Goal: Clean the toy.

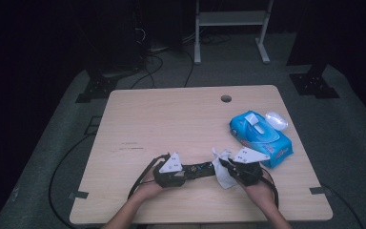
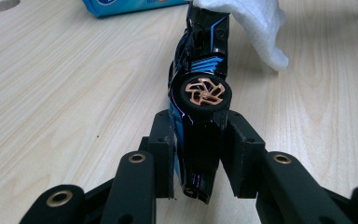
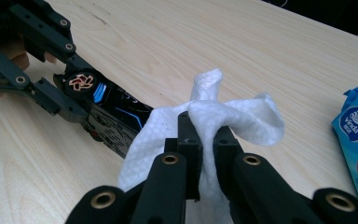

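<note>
The left gripper (image 2: 200,154) clamps a black-and-blue toy car (image 2: 200,88) near the table's (image 1: 171,119) six o'clock edge; the right gripper (image 3: 205,140), at the car's three o'clock, pinches a white wet wipe (image 3: 233,116) against it.

I see grey carpet (image 1: 219,71) around the wooden table (image 1: 171,119); beyond it, perhaps a white stand (image 1: 231,19), in darkness.

The blue wipes pack (image 1: 261,138) blocks the table's (image 1: 171,119) right side; its left and far parts lie open.
</note>
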The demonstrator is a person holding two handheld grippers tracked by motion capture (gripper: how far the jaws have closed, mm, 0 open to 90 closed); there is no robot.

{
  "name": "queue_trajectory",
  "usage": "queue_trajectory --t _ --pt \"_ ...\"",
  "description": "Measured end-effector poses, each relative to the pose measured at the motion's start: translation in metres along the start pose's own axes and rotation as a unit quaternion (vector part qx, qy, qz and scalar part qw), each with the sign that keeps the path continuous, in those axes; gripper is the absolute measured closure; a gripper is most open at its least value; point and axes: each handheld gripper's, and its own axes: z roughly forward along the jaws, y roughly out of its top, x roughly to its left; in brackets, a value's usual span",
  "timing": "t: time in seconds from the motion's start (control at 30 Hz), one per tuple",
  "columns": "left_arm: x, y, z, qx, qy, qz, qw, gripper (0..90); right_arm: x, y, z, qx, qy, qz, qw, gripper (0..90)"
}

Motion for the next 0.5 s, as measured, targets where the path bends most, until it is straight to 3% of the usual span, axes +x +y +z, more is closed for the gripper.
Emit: queue_trajectory --t 0.2,0.27,0.37,0.4,0.5 --pt "0.0 -0.001 -0.001 -0.001 -0.001 0.0 1.0 67.0 -0.005 0.0 -0.003 0.006 -0.007 -0.001 1.0 85.6" --pt "0.0 -0.001 -0.001 0.0 -0.001 -0.001 1.0 66.9 -0.004 0.002 -0.002 -0.004 0.002 0.009 1.0 85.6" --pt "0.001 -0.001 -0.002 0.002 -0.001 0.0 1.0 66.9 0.005 0.007 0.002 -0.014 0.026 -0.004 0.9996 85.5" --pt "0.001 -0.001 -0.003 0.003 -0.001 0.0 1.0 66.9 0.007 0.007 0.004 -0.011 0.028 -0.011 0.9995 85.6" --pt "0.001 -0.002 -0.003 0.001 -0.001 -0.003 1.0 67.0 0.0 0.003 0.005 -0.003 0.023 0.002 0.9997 85.6"
